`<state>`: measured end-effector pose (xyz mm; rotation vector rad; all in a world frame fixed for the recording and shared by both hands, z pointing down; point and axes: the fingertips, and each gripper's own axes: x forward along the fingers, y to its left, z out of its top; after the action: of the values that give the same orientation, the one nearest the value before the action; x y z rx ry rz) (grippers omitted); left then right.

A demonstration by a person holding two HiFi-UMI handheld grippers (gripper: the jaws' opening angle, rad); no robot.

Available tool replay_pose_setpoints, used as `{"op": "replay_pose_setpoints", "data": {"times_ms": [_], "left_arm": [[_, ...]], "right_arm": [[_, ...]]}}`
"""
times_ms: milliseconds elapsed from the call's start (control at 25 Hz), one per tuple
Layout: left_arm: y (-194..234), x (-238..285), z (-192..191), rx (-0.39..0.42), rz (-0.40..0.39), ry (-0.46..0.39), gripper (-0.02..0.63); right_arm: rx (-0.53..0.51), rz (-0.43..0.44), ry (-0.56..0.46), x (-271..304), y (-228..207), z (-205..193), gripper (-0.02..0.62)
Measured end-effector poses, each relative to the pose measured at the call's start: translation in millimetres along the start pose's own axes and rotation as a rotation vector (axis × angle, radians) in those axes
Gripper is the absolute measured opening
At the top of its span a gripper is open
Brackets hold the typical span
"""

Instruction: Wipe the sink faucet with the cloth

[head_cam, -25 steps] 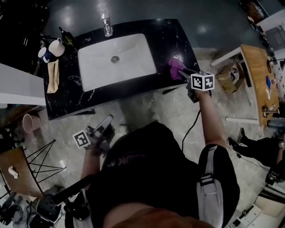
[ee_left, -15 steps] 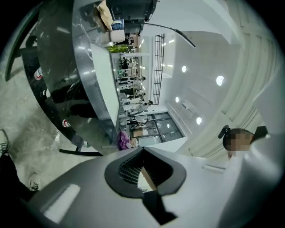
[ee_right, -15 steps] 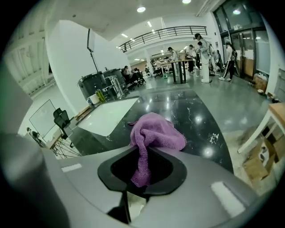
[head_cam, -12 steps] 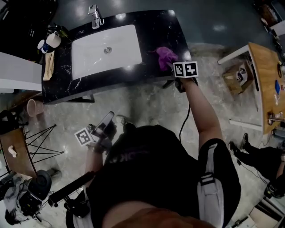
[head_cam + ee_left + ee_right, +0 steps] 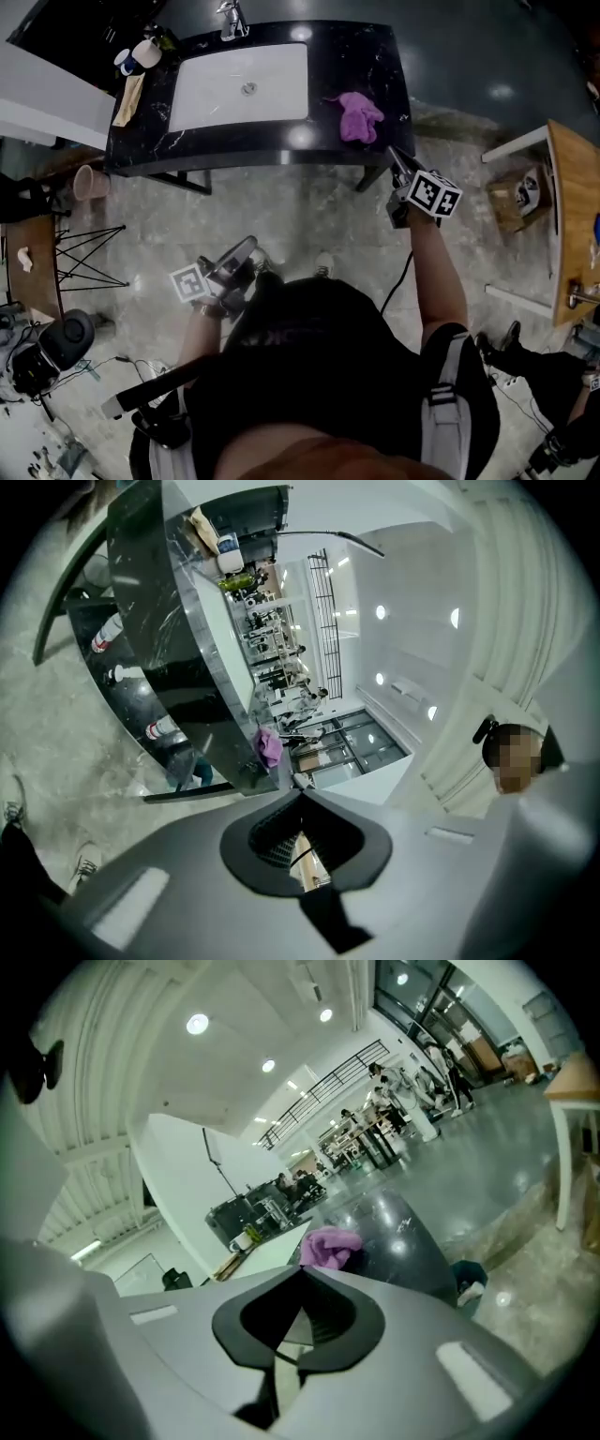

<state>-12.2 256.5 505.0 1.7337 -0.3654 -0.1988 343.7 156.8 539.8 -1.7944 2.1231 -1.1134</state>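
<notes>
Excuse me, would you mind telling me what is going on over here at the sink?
A person with a gripper in each hand stands at a black counter with a white sink. The purple cloth lies loose on the counter, right of the sink, away from the faucet. The right gripper sits just short of the cloth; its fingers have just closed with nothing between them. The left gripper, also shut and empty, is held low, off the counter.
</notes>
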Motion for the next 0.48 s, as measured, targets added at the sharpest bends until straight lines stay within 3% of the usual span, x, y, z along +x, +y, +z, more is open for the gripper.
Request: {"op": "replay_pose_setpoints", "data": {"times_ms": [160, 280, 480], "left_arm": [[2.4, -15.0, -12.2, 0.039, 0.025, 0.012, 0.002], [1.0, -30.5, -14.8, 0.078, 0.021, 0.008, 0.002], [13.3, -71.7, -17.5, 0.233, 0.077, 0.063, 0.002]], "right_arm": [[0.061, 0.122, 0.044, -31.9, 40.3, -46.5, 0.011], [0.107, 0.222, 0.104, -47.5, 94.0, -94.1, 0.011], [0.143, 0.32, 0.183, -65.6, 188.1, -171.0, 0.011]]}}
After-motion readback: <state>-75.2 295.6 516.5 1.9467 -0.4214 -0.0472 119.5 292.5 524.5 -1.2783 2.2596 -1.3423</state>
